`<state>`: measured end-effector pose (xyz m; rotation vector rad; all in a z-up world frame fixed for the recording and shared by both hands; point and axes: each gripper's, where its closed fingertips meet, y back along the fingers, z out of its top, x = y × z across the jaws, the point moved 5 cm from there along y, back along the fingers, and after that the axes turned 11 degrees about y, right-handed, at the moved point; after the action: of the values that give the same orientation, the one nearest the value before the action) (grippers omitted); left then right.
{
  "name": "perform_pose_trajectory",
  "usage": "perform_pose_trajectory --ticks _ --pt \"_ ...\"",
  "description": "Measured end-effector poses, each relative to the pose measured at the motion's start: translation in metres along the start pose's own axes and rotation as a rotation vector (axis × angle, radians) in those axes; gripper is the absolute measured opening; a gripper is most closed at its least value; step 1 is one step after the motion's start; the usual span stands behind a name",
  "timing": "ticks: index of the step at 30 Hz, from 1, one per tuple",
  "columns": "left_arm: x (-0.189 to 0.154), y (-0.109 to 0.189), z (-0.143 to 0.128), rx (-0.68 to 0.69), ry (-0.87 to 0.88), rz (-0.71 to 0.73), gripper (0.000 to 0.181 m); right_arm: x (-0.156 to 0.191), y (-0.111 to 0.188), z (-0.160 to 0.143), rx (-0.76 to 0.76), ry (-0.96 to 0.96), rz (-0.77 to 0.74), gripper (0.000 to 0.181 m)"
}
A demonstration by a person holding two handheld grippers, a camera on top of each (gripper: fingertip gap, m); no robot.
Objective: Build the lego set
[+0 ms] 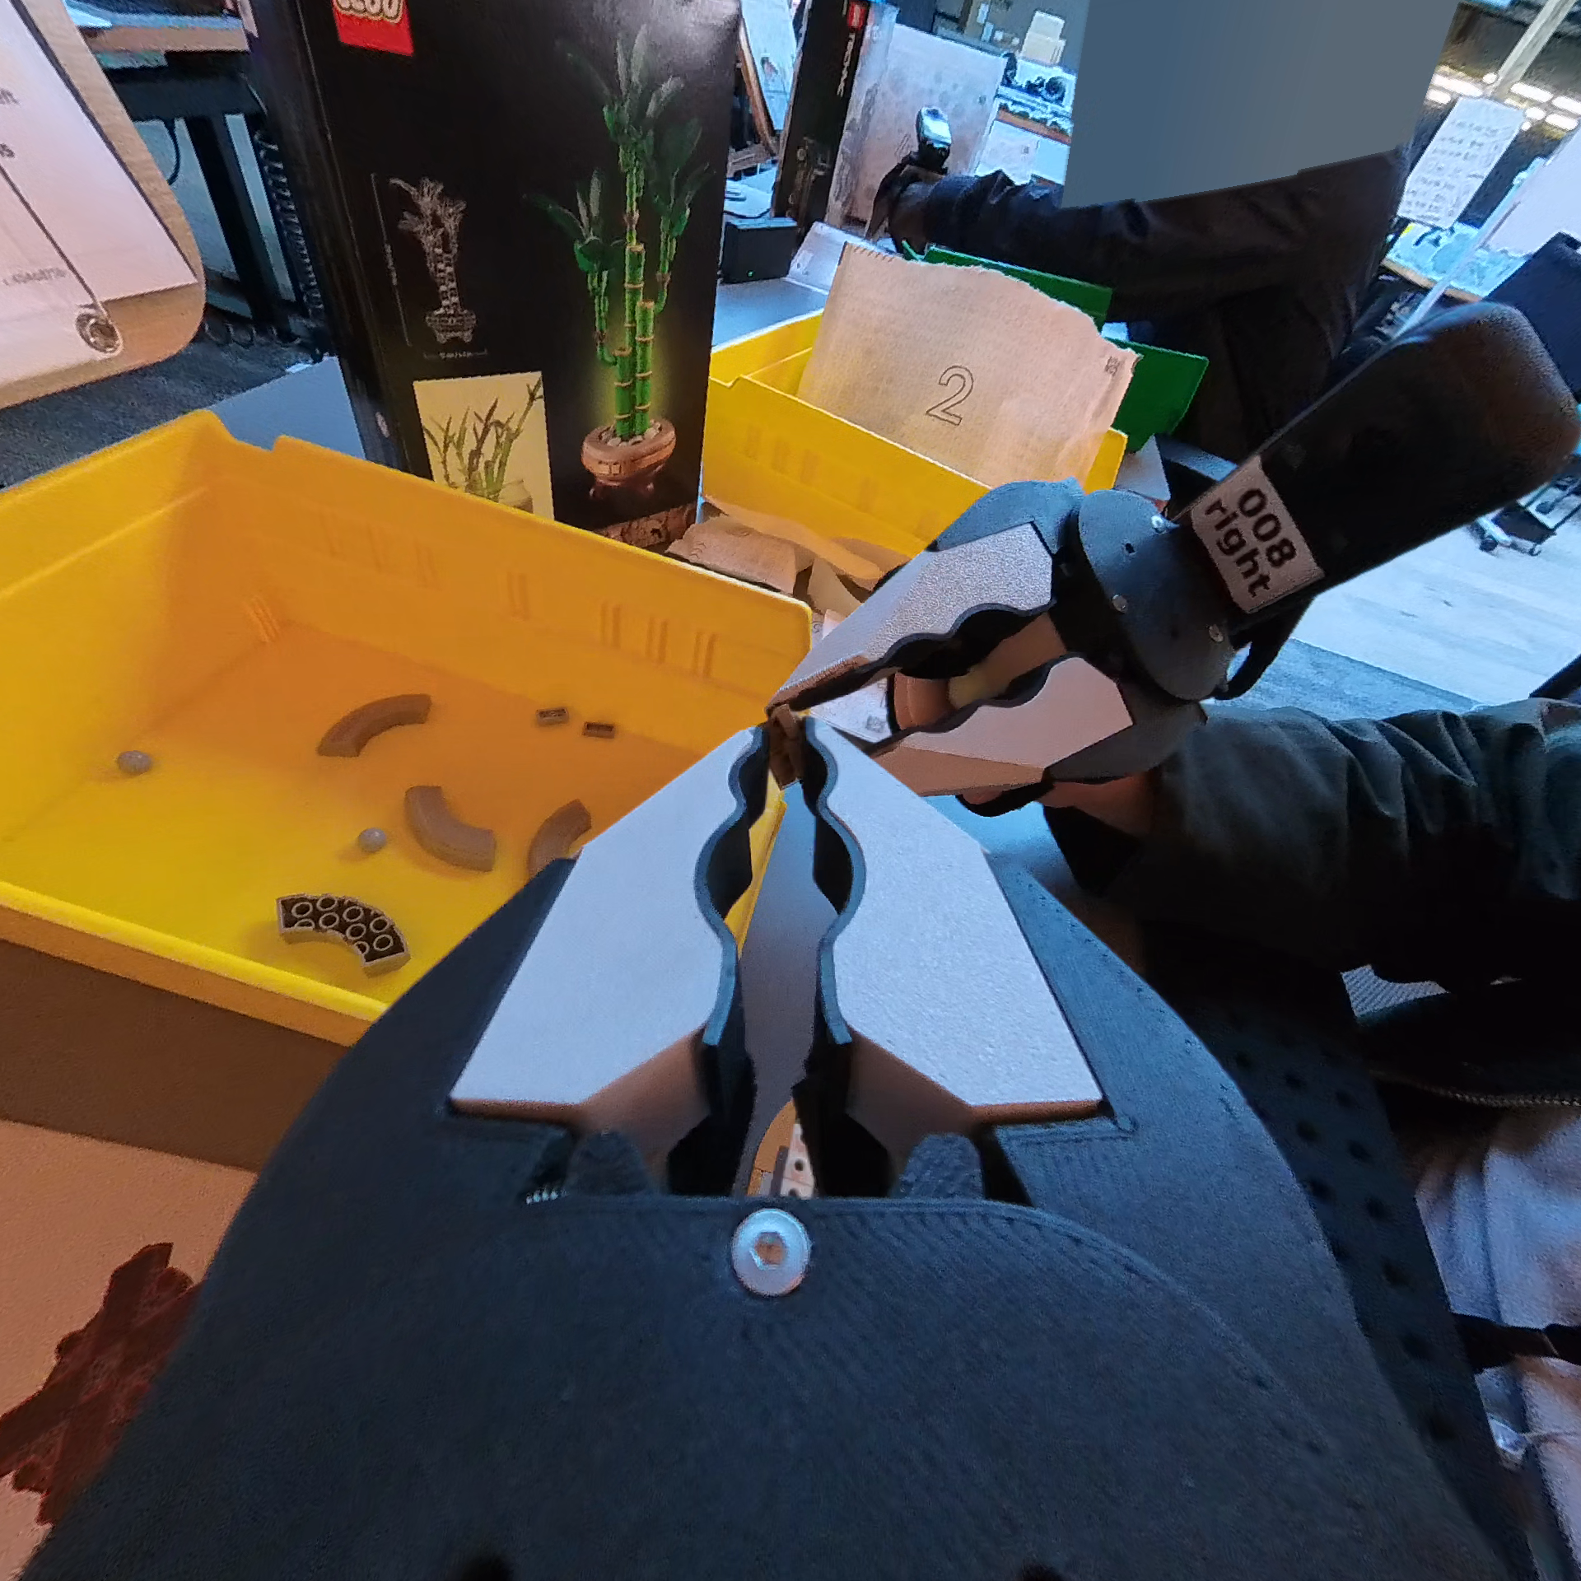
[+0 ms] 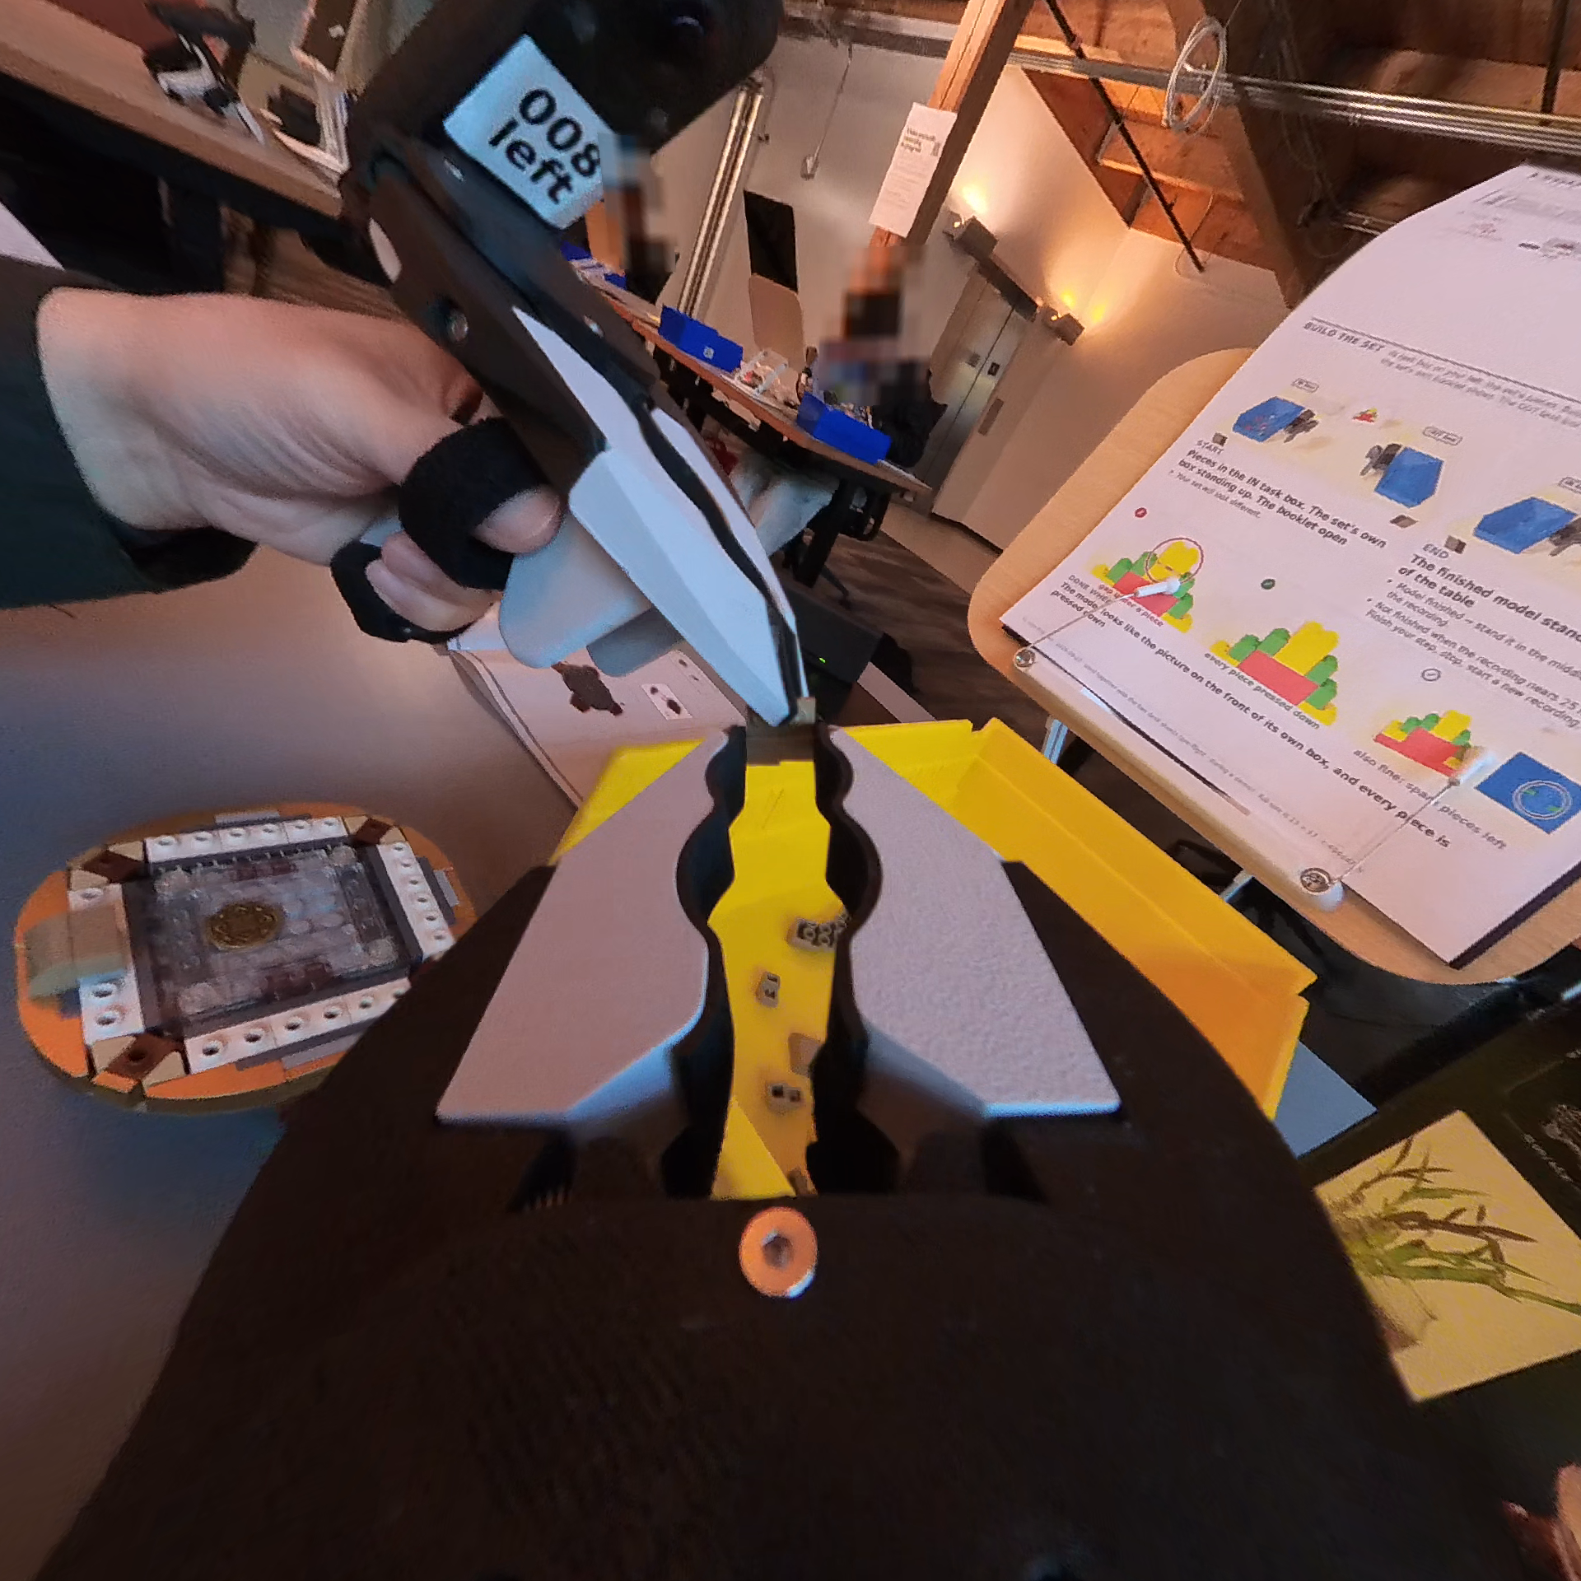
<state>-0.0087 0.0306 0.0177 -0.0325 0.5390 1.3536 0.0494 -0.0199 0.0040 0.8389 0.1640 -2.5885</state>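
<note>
In the left wrist view my left gripper (image 1: 783, 753) is shut on a small brown lego piece (image 1: 782, 760) at its tips. My right gripper (image 1: 785, 710) comes in from the right and meets it tip to tip, pinching the same small brown cluster. In the right wrist view my right gripper (image 2: 778, 743) is shut on a small tan-brown piece (image 2: 774, 748), and my left gripper (image 2: 800, 703) touches it from above. Both are held over the edge of a yellow bin (image 1: 445, 547). The partly built round base (image 2: 231, 941), orange with white bricks, lies on the table to the left.
The yellow bin holds curved brown pieces (image 1: 372, 723) and small loose parts. The bamboo set box (image 1: 530, 257) stands behind it. A second yellow bin (image 1: 770, 445) holds a paper bag (image 1: 958, 385). An instruction sheet (image 2: 1369, 599) leans at the right. A person in dark clothing sits opposite. My left and right fingertips are right by each other.
</note>
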Motion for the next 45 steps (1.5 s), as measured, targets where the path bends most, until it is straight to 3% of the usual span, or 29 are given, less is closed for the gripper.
perform_pose_trajectory --ticks 7,12,16,23,27,30,32,35,37,42,45 --pt "0.003 0.002 0.001 -0.049 0.165 -0.124 0.002 -0.002 0.0 0.001 -0.043 -0.067 0.01 0.015" --pt "0.001 0.005 0.004 -0.081 0.264 -0.24 0.001 -0.009 0.004 0.004 -0.179 -0.313 0.103 0.02" --pt "0.004 0.005 0.002 -0.069 0.279 -0.242 0.001 -0.021 0.008 -0.003 -0.196 -0.44 0.106 0.008" --pt "0.005 0.003 -0.002 -0.037 0.305 -0.258 0.002 -0.012 0.006 -0.004 -0.167 -0.391 0.19 0.015" --pt "0.003 0.003 -0.001 -0.043 0.322 -0.277 0.002 -0.009 0.005 -0.003 -0.136 -0.322 0.183 0.005" --pt "0.002 0.006 0.005 -0.069 0.34 -0.31 0.004 -0.012 0.007 0.001 -0.164 -0.408 0.201 0.005" --pt "0.007 0.017 0.014 -0.096 0.341 -0.278 0.033 -0.019 0.01 0.002 -0.234 -0.583 0.242 0.005" --pt "0.019 0.041 0.02 -0.082 0.258 -0.188 0.034 -0.03 0.013 -0.002 -0.359 -0.921 0.38 0.005" --pt "0.03 0.054 0.013 -0.001 0.208 -0.111 0.033 -0.033 0.013 -0.007 -0.398 -1.037 0.416 0.005" --pt "0.063 0.069 -0.023 0.265 0.058 0.121 0.022 -0.029 0.005 -0.021 -0.254 -0.941 0.332 0.005" --pt "0.077 0.067 -0.045 0.394 -0.018 0.191 0.024 -0.031 -0.002 -0.048 0.015 -0.712 0.101 0.005"
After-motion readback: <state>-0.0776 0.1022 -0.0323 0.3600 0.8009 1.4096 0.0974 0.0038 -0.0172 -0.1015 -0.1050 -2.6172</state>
